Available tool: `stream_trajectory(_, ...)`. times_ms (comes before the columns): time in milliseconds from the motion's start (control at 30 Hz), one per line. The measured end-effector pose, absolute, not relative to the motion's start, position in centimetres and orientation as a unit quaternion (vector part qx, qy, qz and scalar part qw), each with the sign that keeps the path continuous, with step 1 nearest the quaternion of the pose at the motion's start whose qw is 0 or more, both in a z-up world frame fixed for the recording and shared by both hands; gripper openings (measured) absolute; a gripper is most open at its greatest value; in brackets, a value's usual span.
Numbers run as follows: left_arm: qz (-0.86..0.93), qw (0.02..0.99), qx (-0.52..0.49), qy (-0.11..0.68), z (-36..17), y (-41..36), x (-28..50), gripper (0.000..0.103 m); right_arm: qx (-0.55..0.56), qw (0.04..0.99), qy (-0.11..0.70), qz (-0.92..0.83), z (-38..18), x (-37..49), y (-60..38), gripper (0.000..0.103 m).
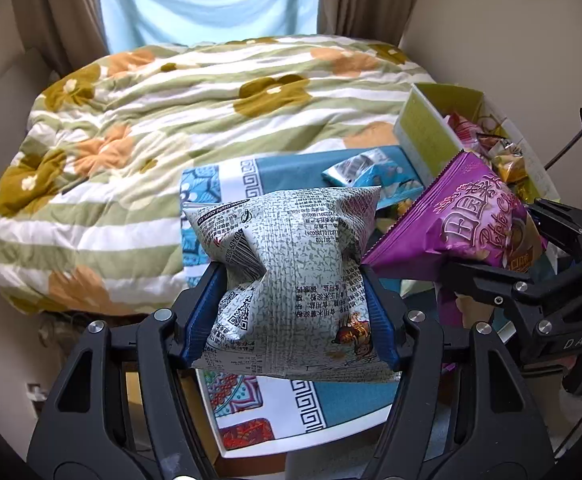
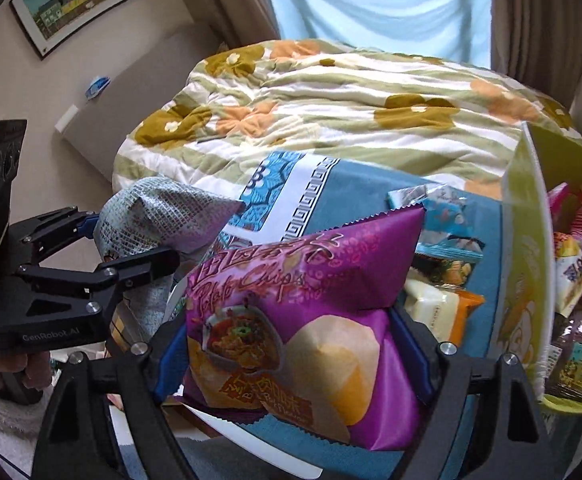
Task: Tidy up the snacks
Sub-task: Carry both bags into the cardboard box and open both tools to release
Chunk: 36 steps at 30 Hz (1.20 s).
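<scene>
My left gripper (image 1: 291, 276) is shut on a grey-white printed snack bag (image 1: 291, 264), pinched at its waist and held above a blue patterned tray (image 1: 311, 408). My right gripper (image 2: 287, 320) is shut on a purple potato chips bag (image 2: 299, 304), also above the tray (image 2: 355, 196). The purple bag (image 1: 471, 220) shows at the right of the left wrist view, with the right gripper (image 1: 491, 272) behind it. The grey bag (image 2: 163, 216) and the left gripper (image 2: 131, 240) show at the left of the right wrist view.
A yellow-green box (image 1: 427, 132) full of several small snack packets stands at the right, also in the right wrist view (image 2: 527, 240). Blue and orange packets (image 2: 443, 240) lie on the tray. A flowered quilt (image 1: 171, 120) covers the bed behind.
</scene>
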<state>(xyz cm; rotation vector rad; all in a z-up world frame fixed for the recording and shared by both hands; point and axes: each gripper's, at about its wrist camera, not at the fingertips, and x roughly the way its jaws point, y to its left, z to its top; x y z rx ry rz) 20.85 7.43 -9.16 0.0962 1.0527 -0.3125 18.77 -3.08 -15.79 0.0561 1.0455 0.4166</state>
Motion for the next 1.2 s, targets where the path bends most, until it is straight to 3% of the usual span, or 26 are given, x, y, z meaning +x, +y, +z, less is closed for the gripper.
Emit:
stream_trajectory(400, -0.216, 0.858, 0.019, 0.465, -4.6, -8.9, 24.5, 0.063, 0.081, 0.904, 0.413, 0.070, -7.6, 16.0, -18.3, 0.083)
stream_trajectory(800, -0.207, 0.857, 0.049, 0.470, -8.7, -27.3, 30.5, 0.063, 0.095, 0.900, 0.422, 0.056, -7.6, 16.2, -33.8, 0.083)
stream_trajectory(833, -0.199, 0.861, 0.055, 0.466, -8.9, -28.0, 31.1, 0.066, 0.096, 0.898, 0.426, 0.060, -8.0, 16.5, -34.5, 0.083)
stream_trajectory(933, -0.171, 0.865, 0.063, 0.467, -9.4, -29.1, 32.6, 0.102, 0.099, 0.890, 0.440, 0.073, -9.3, 17.8, -36.1, 0.083)
stream_trajectory(1200, -0.128, 0.858, 0.076, 0.492, -10.9, -26.4, 31.2, 0.102, 0.107, 0.875, 0.464, 0.085, -12.3, 20.2, -38.5, 0.083)
